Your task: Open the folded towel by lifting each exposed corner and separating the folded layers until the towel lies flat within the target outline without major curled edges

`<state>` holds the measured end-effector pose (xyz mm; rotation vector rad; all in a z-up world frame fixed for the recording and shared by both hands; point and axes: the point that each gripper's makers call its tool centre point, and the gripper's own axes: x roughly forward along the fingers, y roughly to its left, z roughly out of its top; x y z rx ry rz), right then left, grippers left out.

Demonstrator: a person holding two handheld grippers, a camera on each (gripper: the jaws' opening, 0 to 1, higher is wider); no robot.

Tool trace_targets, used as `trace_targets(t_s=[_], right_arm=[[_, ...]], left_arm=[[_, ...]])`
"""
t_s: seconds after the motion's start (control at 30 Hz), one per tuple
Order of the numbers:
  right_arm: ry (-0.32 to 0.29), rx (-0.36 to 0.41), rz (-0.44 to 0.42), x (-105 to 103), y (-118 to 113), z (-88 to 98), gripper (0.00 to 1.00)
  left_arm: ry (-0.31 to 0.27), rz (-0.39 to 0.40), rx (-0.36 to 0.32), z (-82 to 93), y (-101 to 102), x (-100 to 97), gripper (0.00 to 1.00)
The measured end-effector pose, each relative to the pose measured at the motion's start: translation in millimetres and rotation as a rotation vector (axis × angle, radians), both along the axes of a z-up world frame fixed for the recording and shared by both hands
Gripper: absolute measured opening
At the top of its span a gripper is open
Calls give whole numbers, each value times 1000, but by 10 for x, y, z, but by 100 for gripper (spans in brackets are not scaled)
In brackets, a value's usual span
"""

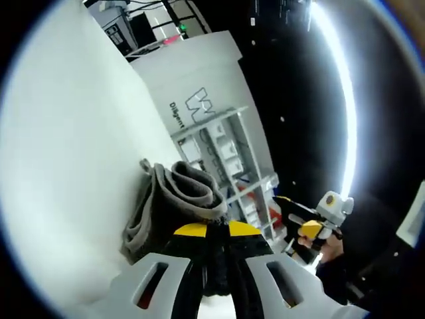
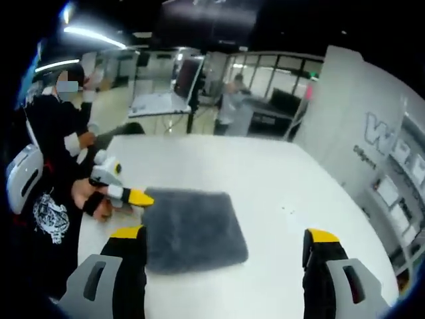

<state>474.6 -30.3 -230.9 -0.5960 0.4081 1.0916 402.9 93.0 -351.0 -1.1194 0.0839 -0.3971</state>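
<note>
Item: towel (image 2: pixel 192 229), grey, folded into a rough rectangle, lying on the white tabletop (image 2: pixel 279 179). In the right gripper view its long axis runs side to side across the picture, slightly skewed, the far edge higher at the right. No target outline can be made out on the tabletop.

Left gripper (image 2: pixel 133 197): seen in the right gripper view at the towel's left edge, yellow tip touching or just at the near-left corner, held by a person's hand (image 2: pixel 89 199). In the left gripper view its own jaws stand close together, yellow tips against the towel's stacked edge (image 1: pixel 176 199), where several folded layers show end-on. The jaws look clenched at the fold; whether a layer is pinched between them cannot be told, since the tips hide the contact.

Right gripper (image 2: pixel 226 249): jaws released, spread wide. The towel lies ahead of them and toward the left jaw, which overlaps the towel's near-left edge in the picture; the right jaw is well apart from it, over bare tabletop. It appears raised above the towel, not touching.

Deciding relation: the left gripper is the nearer, already at a corner; the layers open away from it, toward the towel's far right. Judged stage: early, towel unopened
</note>
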Motion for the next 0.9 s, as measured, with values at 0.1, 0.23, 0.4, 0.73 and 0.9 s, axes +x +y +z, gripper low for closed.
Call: trace_targets(t_s=[0.1,0.23,0.4,0.73,0.9], right_arm=[[-11,-29,8,66,8,53,96],[-12,-58,46,103,11,124,86],[-8,-121,49,200,-38,222,82],[20,-226,138,234,57,393,80],[20,-287,150,355,142,445,78]], left_arm=[[-3,-3,-2,2,-4,2,7],[-7,-8,-7,6,-11,2,7],[-14,-15,-10,14,-22,-7,7],[18,-11,-26,-27,-25,-3,7],[51,4,-37,-45,-13,1,7]])
